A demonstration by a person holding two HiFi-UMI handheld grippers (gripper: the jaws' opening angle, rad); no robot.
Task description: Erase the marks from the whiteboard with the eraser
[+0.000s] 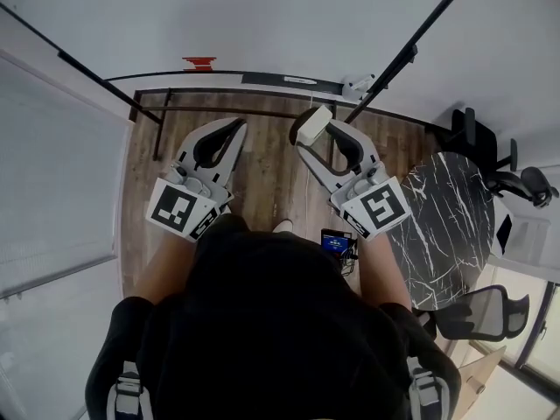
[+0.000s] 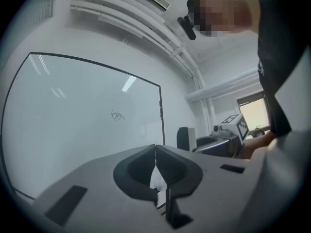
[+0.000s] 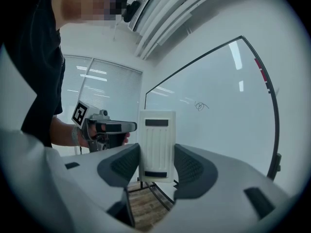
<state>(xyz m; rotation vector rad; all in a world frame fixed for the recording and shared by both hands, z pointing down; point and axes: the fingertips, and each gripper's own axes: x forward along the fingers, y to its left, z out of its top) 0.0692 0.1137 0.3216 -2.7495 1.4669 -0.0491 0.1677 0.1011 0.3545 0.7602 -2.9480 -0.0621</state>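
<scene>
The whiteboard [image 2: 73, 110] stands in front of me with a small dark scribble [image 2: 117, 115] on it, which the right gripper view also shows as a scribble [image 3: 201, 106]. The white ribbed eraser [image 3: 157, 144] stands upright in my right gripper [image 3: 157, 166], which is shut on it and held short of the board. From the head view, the eraser [image 1: 311, 123] sticks out past the right gripper [image 1: 317, 136]. My left gripper [image 1: 238, 127] is level beside it; in its own view the left gripper [image 2: 155, 148] is shut with nothing in it.
The whiteboard's black stand bar [image 1: 219, 110] crosses the wooden floor below the grippers. A black marble table [image 1: 442, 226] and office chairs [image 1: 477, 309] are at the right. Window blinds [image 1: 44, 173] fill the left. A small device [image 1: 336, 241] lies on the floor by my feet.
</scene>
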